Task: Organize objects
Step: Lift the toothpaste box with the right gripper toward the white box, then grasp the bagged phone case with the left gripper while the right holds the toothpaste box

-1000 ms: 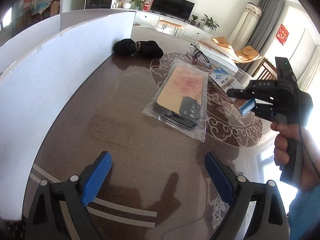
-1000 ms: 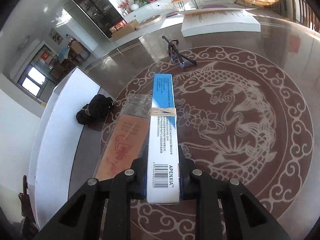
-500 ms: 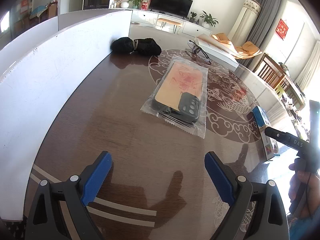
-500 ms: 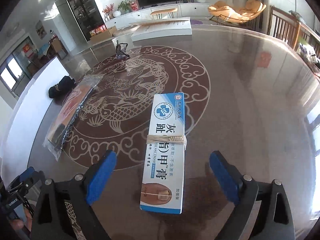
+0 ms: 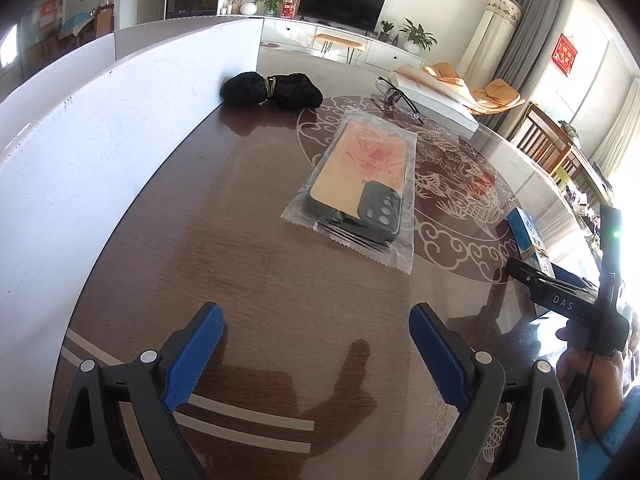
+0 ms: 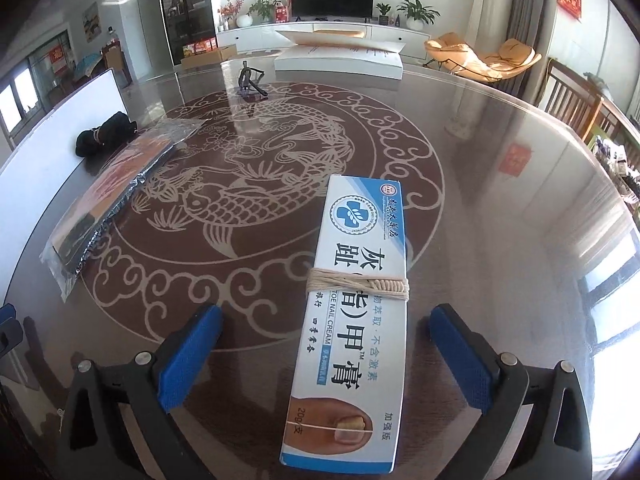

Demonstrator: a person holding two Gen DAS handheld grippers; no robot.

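A blue-and-white nail cream box (image 6: 352,320), bound with a string, lies flat on the dark table (image 6: 500,220). My right gripper (image 6: 326,344) stands around its near half. Its jaws are opening, and the blue pads (image 6: 188,356) stand well clear of the box on both sides. In the left wrist view the same box (image 5: 528,236) lies at the right table edge, with the right gripper (image 5: 536,280) held by a hand behind it. My left gripper (image 5: 316,340) hovers open over bare table, nothing between its fingers.
A phone case in a clear bag (image 5: 360,184) lies mid-table. A black bundle (image 5: 272,90) sits against a white board (image 5: 80,140) along the left. Glasses (image 5: 396,96) and a flat white box (image 5: 436,96) lie at the far side. Chairs stand right.
My right gripper carried the cream box to the right side of the table, turned it label-up, laid it down and let go, jaws spreading wide. The left gripper stayed put.
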